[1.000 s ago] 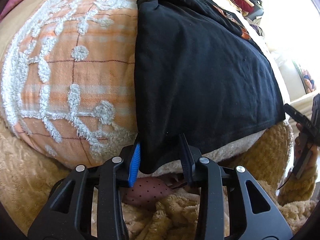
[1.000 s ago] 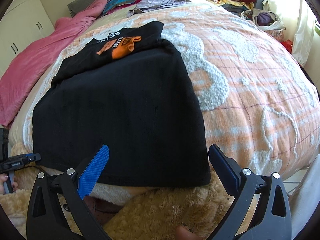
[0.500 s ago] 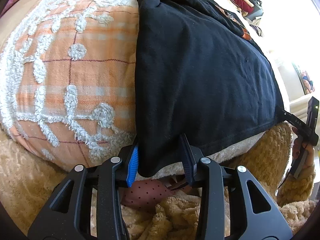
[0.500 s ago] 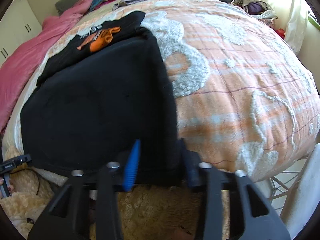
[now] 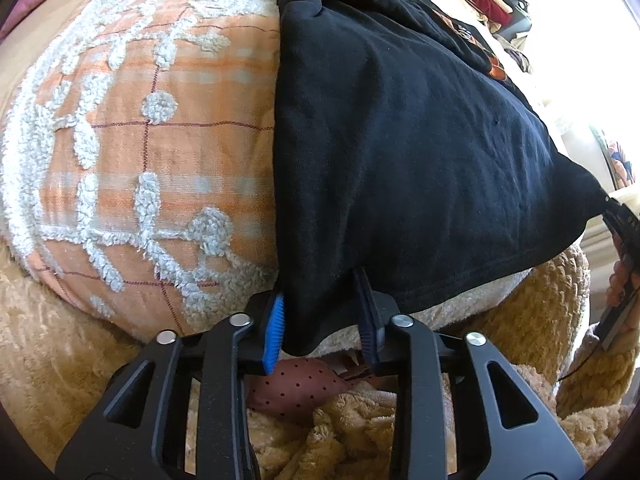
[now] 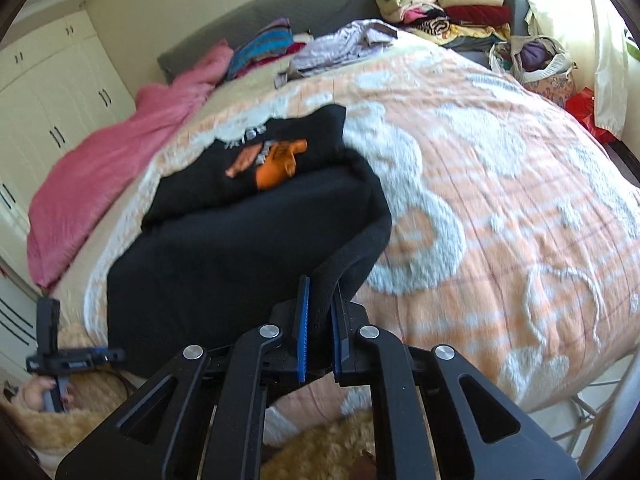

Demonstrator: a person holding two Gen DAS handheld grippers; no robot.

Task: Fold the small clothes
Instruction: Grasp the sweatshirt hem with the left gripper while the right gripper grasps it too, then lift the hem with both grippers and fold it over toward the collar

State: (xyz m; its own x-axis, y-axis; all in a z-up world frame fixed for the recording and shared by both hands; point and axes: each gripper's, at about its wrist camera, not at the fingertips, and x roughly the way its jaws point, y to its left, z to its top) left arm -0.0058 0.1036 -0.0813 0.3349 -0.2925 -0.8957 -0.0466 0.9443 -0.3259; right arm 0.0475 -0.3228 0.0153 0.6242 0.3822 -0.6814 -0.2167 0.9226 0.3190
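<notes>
A black T-shirt with an orange print lies on the bed, its hem hanging over the near edge. My left gripper is shut on the hem's left corner. My right gripper is shut on the hem's right corner and lifts it off the bed, so the cloth rises in a fold. The left gripper also shows in the right wrist view, at the shirt's other corner.
The bed has an orange and white tufted cover. A pink blanket lies along its left side. Piles of clothes sit at the headboard. A white wardrobe stands left. A tan fleece garment shows below the bed edge.
My right gripper moved in on the hem's right corner, shut on it and lifted it. My left gripper kept its hold on the left corner and barely moved.
</notes>
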